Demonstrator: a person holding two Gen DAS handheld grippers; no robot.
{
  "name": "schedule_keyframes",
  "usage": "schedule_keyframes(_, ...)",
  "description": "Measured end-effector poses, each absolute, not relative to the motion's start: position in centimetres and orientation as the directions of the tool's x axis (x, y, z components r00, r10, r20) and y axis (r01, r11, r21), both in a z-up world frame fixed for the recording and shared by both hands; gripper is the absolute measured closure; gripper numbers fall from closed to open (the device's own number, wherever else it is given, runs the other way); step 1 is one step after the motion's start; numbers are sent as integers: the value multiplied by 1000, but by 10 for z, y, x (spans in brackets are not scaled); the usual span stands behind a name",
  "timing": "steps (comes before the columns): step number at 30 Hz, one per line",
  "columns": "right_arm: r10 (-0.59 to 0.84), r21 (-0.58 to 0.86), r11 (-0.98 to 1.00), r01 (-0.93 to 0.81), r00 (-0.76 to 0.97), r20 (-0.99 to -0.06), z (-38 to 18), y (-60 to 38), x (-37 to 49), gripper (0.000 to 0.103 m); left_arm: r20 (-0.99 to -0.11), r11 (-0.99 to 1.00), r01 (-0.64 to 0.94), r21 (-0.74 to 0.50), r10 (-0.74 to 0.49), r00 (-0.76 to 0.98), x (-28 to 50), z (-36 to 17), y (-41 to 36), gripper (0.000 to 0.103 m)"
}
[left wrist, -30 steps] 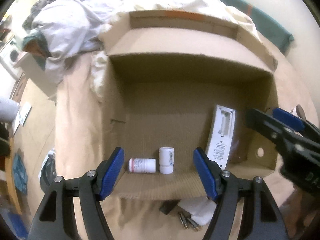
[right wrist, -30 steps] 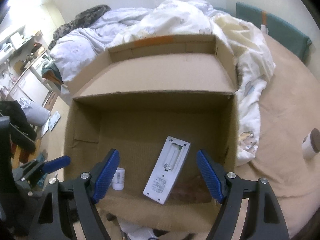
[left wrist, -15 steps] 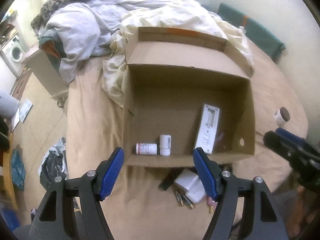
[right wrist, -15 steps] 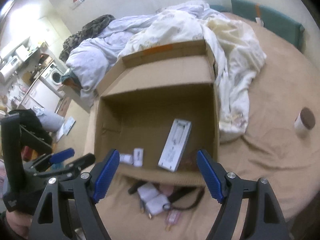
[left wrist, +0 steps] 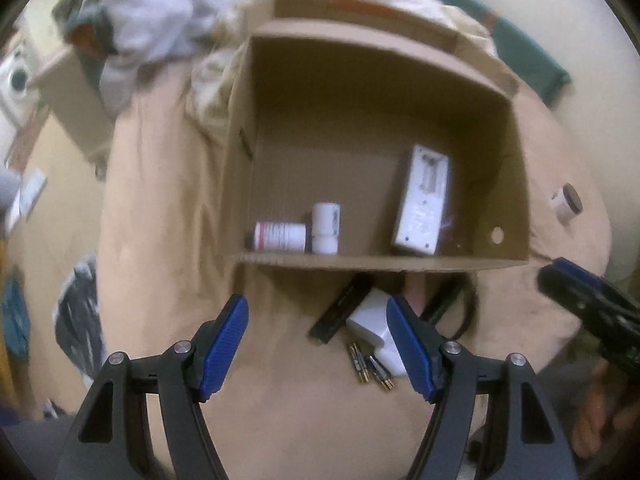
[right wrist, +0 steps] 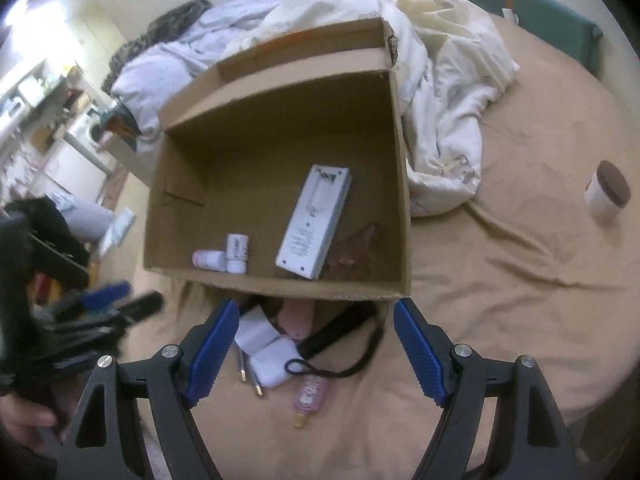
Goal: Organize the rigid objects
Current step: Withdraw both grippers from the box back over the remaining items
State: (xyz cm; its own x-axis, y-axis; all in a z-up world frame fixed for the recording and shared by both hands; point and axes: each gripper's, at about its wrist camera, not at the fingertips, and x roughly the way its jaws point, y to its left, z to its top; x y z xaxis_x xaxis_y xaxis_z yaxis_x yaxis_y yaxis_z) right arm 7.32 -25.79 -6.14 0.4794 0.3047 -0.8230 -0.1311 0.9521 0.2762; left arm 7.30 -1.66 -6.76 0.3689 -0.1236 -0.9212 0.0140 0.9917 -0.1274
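Your left gripper [left wrist: 318,338] and your right gripper [right wrist: 316,346] both stand with the jaws apart and hold nothing. They hang above the tan bed sheet [right wrist: 520,280], just in front of the cardboard box [right wrist: 402,200]. Inside the box you see a white remote [right wrist: 314,224] lying face down, one white bottle [right wrist: 237,253] upright and one bottle with a red label [left wrist: 280,236] lying on its side. Outside, beside the near wall of the box, lie a white charger [right wrist: 266,354], two batteries [left wrist: 370,366], a pink tube [right wrist: 309,394] and a black strap [right wrist: 340,332]. A small jar [right wrist: 608,190] stands well apart on the sheet.
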Motion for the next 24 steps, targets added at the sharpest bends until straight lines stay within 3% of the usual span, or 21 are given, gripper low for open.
schedule_keyframes(5,318,322,944,-67,435,-842,-75,-268,82,19,-925,997,-24,-80,-65,376,78,-75,-12,34)
schedule_keyframes(9,401,421,906,-45,413,-818,-79,-270,88,19,-933,983,-84,-164,-127,336,81,-85,3,34)
schedule_keyframes(24,401,408,911,-63,371,-838,-83,-255,91,19,-972,998,-7,-56,-52,230,80,-115,-15,34)
